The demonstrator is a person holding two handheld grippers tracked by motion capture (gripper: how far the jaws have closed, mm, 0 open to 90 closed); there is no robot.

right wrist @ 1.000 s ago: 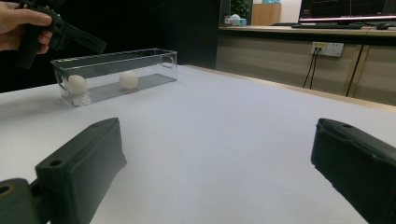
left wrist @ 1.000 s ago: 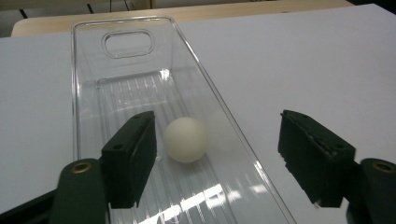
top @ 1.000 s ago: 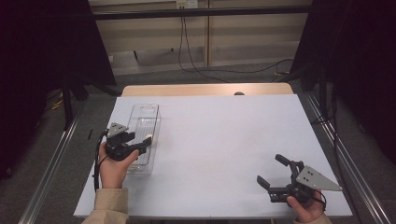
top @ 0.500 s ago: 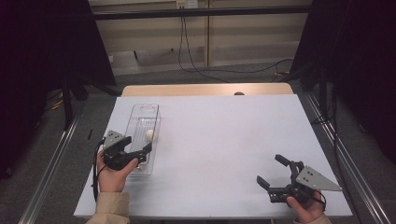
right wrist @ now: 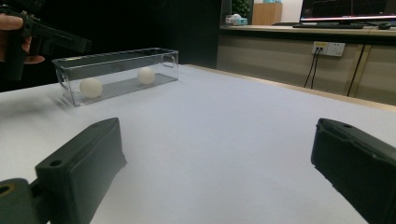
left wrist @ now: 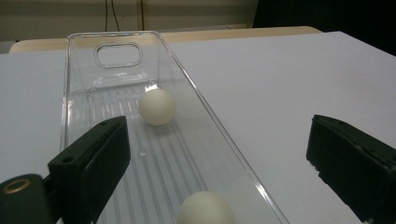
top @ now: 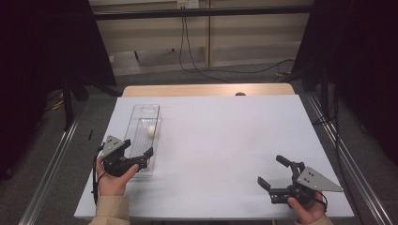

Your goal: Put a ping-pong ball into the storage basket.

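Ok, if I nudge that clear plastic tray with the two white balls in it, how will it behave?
The clear tray looks thin-walled, so it probably slides easily on the smooth white table. The far ball and near ball lie loose on its ribbed floor, so they will likely roll lengthwise. The tall narrow walls might tip under a high push.

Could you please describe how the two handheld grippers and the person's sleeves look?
Both the left gripper and the right gripper are black, each with two thick, blocky jaws and a grey three-cornered plate on top. A thin black cable trails from the left one. The left sleeve and the right sleeve are beige.
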